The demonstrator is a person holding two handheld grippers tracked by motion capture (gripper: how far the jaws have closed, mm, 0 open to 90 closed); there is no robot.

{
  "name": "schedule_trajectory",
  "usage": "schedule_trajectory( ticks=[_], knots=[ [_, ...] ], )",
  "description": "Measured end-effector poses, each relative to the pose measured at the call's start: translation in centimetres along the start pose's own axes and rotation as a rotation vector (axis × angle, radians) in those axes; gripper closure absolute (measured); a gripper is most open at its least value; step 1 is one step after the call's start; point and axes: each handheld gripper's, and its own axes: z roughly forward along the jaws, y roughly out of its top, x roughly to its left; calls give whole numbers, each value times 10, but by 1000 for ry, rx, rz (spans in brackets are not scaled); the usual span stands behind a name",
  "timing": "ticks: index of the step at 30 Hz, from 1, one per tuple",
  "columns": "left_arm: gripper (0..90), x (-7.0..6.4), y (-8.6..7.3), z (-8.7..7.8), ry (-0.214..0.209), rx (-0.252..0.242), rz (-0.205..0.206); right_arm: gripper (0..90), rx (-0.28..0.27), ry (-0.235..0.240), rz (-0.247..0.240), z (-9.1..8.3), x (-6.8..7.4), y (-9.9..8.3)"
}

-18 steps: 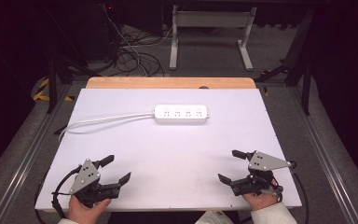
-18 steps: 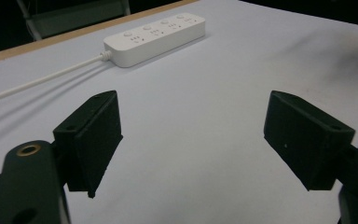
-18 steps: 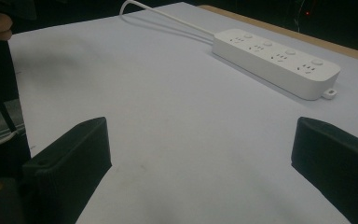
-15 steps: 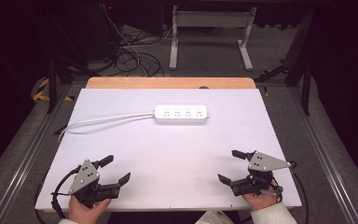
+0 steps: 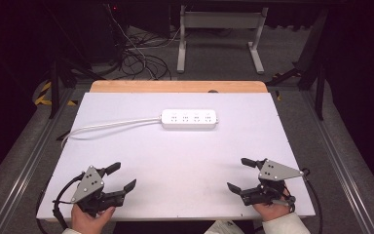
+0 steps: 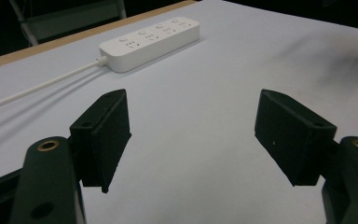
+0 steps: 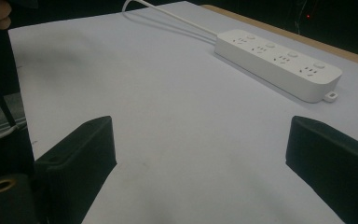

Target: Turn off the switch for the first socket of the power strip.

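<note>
A: Where to find the power strip [image 5: 189, 119]?

B: Far middle of the white table [image 5: 175, 204], lying flat and crosswise, sockets up. Well apart from both grippers, roughly between them and ahead. White cord [image 5: 112, 125] running off its left end toward the table's left edge.

A: And the left gripper [image 5: 122, 176]?

B: Near the front left corner, low over the sheet. Spread wide, holding nothing. Pointed up and to the right, toward the strip's cord end.

A: The right gripper [image 5: 239, 174]?

B: Near the front right corner, likewise released and empty. Aimed up and to the left, with the strip's free end ahead of it in the right gripper view.

A: Best way to make the reach, then?

B: Probably go forward and inward, staying low and level. Keep the jaws as wide as now until they straddle the strip's narrow width. Come at the body from above or across its short side, not along its length. Close on the plain casing near one end rather than over the sockets or buttons. Mind the cord: avoid snagging or pinning it with the left gripper. Expect the smooth plastic to slide on the sheet, so close squarely and gently.

A: One gripper or both?

B: Hard to judge from here; equally far for either.
</note>
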Motion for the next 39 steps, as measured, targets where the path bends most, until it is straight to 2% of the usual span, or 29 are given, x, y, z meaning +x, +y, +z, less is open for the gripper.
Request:
schedule_trajectory(
  ticks=[4, 7, 9, 10, 13, 17, 21, 29, 34, 36, 39],
  knots=[
    [291, 1, 4, 5, -18, 12, 11, 87, 3, -6, 5, -1, -1, -2],
    [309, 0, 11, 8, -12, 30, 28, 88, 12, -7, 14, 0, -3, -4],
    [330, 0, 13, 10, -14, 42, 25, 88, 18, -10, 11, 0, -2, -4],
    [330, 3, 21, 14, -44, 69, 16, 88, 20, -15, 8, -1, -2, -4],
    [341, 5, 31, 21, -61, 92, 4, 91, 17, -18, 11, -3, -1, -5],
    [366, 8, 42, 28, -85, 99, 0, 91, 19, -14, 26, -3, -1, -7],
    [379, 9, 61, 42, -97, 114, 26, 91, 20, -13, 29, -5, 0, -8],
    [401, 14, 82, 59, -96, 141, 56, 91, 25, -9, 33, -5, 3, -8],
    [434, 18, 89, 67, -98, 151, 26, 91, 28, -5, 33, -5, 2, -9],
    [441, 25, 92, 72, -128, 144, -25, 91, 27, -4, 34, -5, 2, -9],
    [447, 28, 96, 77, -125, 146, -35, 91, 28, -2, 35, -5, 2, -9]
  ],
)
